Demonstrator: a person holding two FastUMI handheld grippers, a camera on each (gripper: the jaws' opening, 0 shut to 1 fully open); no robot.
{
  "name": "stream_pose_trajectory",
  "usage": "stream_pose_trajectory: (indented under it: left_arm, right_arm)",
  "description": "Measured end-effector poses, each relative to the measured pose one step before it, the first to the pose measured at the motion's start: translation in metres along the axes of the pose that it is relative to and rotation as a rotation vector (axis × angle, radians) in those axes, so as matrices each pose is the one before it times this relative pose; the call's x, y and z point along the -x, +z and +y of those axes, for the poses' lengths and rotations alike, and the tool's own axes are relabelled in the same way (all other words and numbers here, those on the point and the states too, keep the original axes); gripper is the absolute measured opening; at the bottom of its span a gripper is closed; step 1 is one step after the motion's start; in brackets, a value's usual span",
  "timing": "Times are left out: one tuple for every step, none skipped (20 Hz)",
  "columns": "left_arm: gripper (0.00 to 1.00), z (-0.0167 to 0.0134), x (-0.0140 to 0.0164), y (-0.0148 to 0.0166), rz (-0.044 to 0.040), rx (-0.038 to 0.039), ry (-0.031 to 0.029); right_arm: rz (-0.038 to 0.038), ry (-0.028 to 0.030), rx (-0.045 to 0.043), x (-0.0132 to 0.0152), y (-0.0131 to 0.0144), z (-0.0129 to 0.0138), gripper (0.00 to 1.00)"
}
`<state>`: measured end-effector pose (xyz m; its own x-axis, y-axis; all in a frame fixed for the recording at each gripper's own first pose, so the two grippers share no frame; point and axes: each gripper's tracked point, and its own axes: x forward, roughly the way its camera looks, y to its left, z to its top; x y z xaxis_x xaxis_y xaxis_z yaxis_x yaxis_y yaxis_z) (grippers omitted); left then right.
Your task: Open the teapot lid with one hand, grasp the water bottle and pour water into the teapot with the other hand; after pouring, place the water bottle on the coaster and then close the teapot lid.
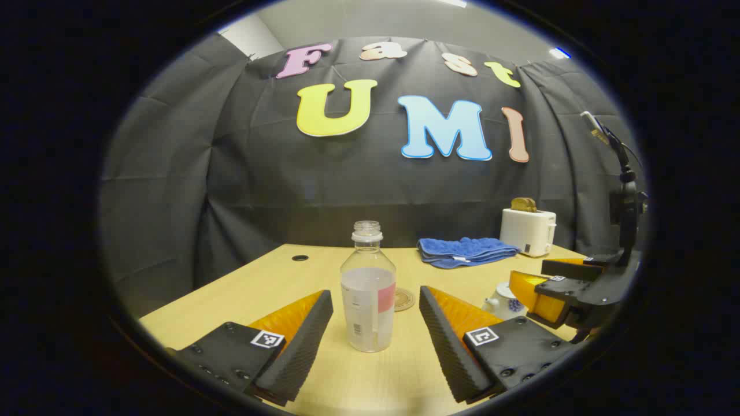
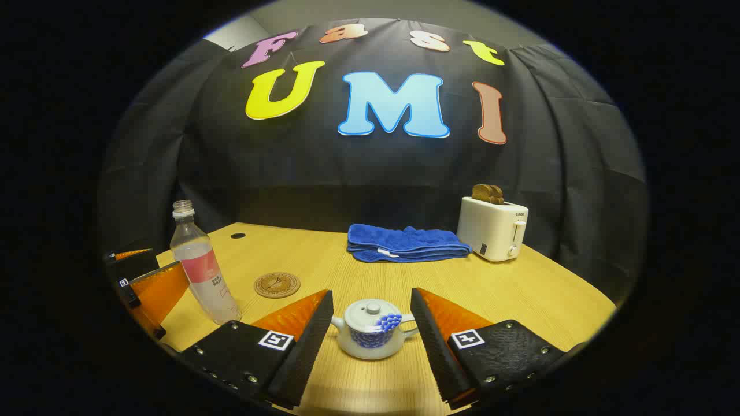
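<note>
Left gripper view: the left gripper (image 1: 376, 341) hovered low over the wooden table (image 1: 272, 277) with its fingers spread wide apart, touching nothing. The uncapped water bottle (image 1: 368, 289), partly filled, stood upright between them and slightly beyond their tips. The round coaster (image 1: 404, 299) lay just behind and to the right of the bottle. Farther right, the right gripper (image 1: 535, 283) partly hid the teapot (image 1: 502, 301). Right gripper view: the right gripper (image 2: 371, 338) also had its fingers wide apart, with the lidded teapot (image 2: 373, 336) sitting on the table between them, untouched. The bottle (image 2: 202, 271) stood at the left, beside the left gripper (image 2: 139, 277); the coaster (image 2: 277, 285) lay to its right. A folded blue towel (image 2: 407, 242) and a white toaster (image 2: 493, 230) occupied the far side.
</note>
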<state>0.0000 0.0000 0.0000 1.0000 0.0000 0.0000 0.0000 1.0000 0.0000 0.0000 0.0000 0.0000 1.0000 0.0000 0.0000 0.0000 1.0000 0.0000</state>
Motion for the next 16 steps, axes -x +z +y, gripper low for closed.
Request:
stream_pose_trajectory:
  left_arm:
    - [1.0, 0.00039, 0.00032, -0.00187, -0.00038, 0.0014, 0.00033]
    - [1.0, -0.00003, -0.00023, 0.0002, 0.00062, 0.00165, -0.00068]
    - [1.0, 0.0001, -0.00015, -0.00117, -0.00066, 0.00179, -0.00021]
    - [1.0, 0.00001, 0.00049, 0.00126, 0.00025, 0.00113, -0.00045]
    - [1.0, -0.00019, -0.00033, -0.00052, -0.00039, 0.00018, 0.00023]
    - [1.0, 0.00057, -0.00042, 0.00117, -0.00041, -0.0011, 0.0015]
    - [1.0, 0.0004, -0.00015, -0.00122, -0.00004, -0.00062, 0.00031]
    - [1.0, -0.00017, 0.00017, 0.00038, 0.00084, -0.00004, -0.00051]
    - [1.0, -0.0003, -0.00034, -0.00111, 0.0008, 0.00019, -0.00046]
    - [1.0, -0.00033, -0.00028, -0.00019, 0.00167, 0.00029, -0.00004]
    - [1.0, -0.00044, 0.00006, -0.00164, 0.0019, 0.00103, -0.00107]
    - [1.0, 0.00024, 0.00053, 0.0001, 0.00089, 0.00074, 0.00007]
    - [1.0, 0.00034, -0.00017, -0.00106, 0.00162, 0.00023, 0.0007]
    - [1.0, 0.0009, -0.00113, 0.00097, -0.00005, 0.00085, 0.0017]
    - [1.0, 0.00043, -0.00008, -0.0015, 0.00095, 0.00088, 0.00108]
    - [1.0, 0.0005, -0.00006, 0.00037, 0.00068, 0.00095, 0.00012]
  right_arm:
    - [0.00077, 0.001, -0.00041, -0.0002, -0.00075, 0.00017, 0.84]
    - [0.00038, 0.00073, -0.00221, -0.00006, 0.0006, 0.00003, 0.84]
    - [0.00027, -0.00024, -0.0015, -0.00026, -0.00066, 0.0, 0.84]
    - [0.00058, -0.0016, -0.00027, -0.00057, 0.00011, -0.00018, 0.84]
    - [0.00054, 0.00059, -0.00093, -0.0008, -0.00124, -0.00021, 0.84]
    - [0.00114, 0.00086, -0.00158, -0.00004, -0.00018, 0.00005, 0.84]
    - [0.00161, 0.00193, -0.0007, -0.00026, -0.00035, 0.00026, 0.84]
    - [0.0024, 0.00031, -0.00079, -0.00008, 0.0001, -0.00003, 0.84]
    - [0.00172, 0.00179, -0.00294, -0.00045, -0.0013, -0.00042, 0.84]
    - [0.00254, 0.00045, -0.00212, -0.00048, -0.00074, -0.00031, 0.84]
    - [0.0021, 0.00016, -0.00055, -0.00072, -0.00102, 0.00007, 0.84]
    - [0.00097, 0.00417, -0.00073, -0.00031, 0.00015, 0.00112, 0.84]
    - [0.00132, -0.00998, 0.00124, -0.00229, -0.00166, -0.00333, 0.84]
    - [0.00179, 0.00185, -0.00298, -0.00184, 0.00076, 0.00053, 0.77]
    - [0.00107, -0.0007, 0.00087, -0.00005, -0.00179, -0.0001, 0.69]
    - [0.00184, -0.0013, 0.00426, -0.00187, -0.00018, 0.00013, 0.69]
